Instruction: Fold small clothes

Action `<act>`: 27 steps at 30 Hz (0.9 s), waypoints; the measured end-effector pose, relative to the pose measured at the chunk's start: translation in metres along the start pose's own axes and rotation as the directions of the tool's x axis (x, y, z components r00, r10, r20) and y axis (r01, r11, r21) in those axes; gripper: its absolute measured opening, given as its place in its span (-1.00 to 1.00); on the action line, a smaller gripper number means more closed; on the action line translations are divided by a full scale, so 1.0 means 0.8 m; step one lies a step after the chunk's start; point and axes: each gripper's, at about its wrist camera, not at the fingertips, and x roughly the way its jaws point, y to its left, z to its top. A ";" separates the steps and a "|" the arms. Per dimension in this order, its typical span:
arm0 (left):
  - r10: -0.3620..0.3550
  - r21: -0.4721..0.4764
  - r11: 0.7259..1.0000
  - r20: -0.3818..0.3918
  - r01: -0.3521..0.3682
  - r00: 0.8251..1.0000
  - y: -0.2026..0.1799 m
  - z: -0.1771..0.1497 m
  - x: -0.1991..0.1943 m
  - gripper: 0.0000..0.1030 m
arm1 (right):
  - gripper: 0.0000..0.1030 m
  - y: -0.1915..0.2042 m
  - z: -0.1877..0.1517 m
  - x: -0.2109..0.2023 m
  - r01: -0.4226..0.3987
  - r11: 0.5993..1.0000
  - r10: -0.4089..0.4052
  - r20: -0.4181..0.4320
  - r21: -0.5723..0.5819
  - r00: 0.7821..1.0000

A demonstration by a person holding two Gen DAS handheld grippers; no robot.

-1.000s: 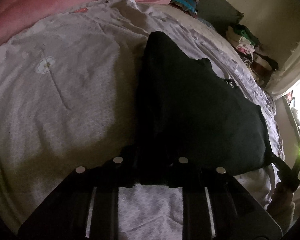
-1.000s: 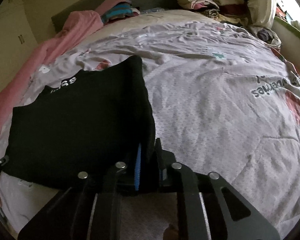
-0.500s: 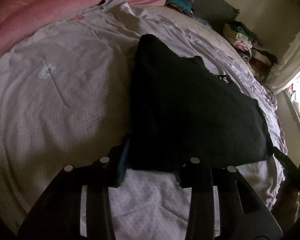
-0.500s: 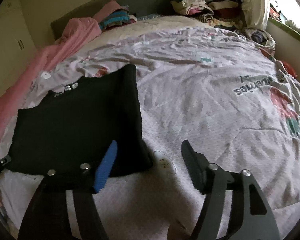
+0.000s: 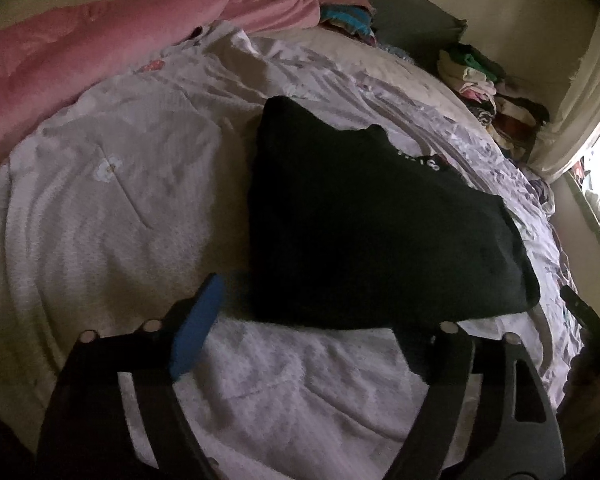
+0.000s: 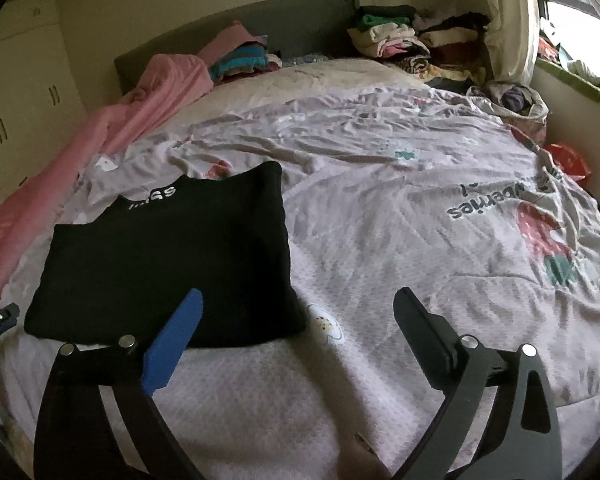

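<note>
A black top [image 5: 372,216] lies folded flat on the pale lilac bedspread [image 5: 112,208], with white lettering at its collar. It also shows in the right wrist view [image 6: 168,256]. My left gripper [image 5: 312,320] is open and empty, its jaws spread just short of the garment's near edge. My right gripper [image 6: 300,312] is open and empty, drawn back from the garment's near right corner. The right gripper's tip shows at the right edge of the left wrist view [image 5: 584,316].
A pink quilt [image 5: 80,44] lies along the left side of the bed. Stacks of folded clothes [image 6: 396,40] sit at the headboard, with more clothes [image 6: 240,60] beside the pink quilt. A window and curtain [image 6: 508,20] are at the right.
Both grippers opened and let go of the black top's near edge. Both pulled back from it, and the garment now rests flat on the bed.
</note>
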 end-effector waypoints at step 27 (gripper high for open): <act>-0.026 0.144 0.990 0.062 0.016 0.998 -0.079 -0.015 -0.055 0.81 | 0.91 0.021 0.008 -0.080 -0.026 0.998 0.033 0.130 -0.056 0.991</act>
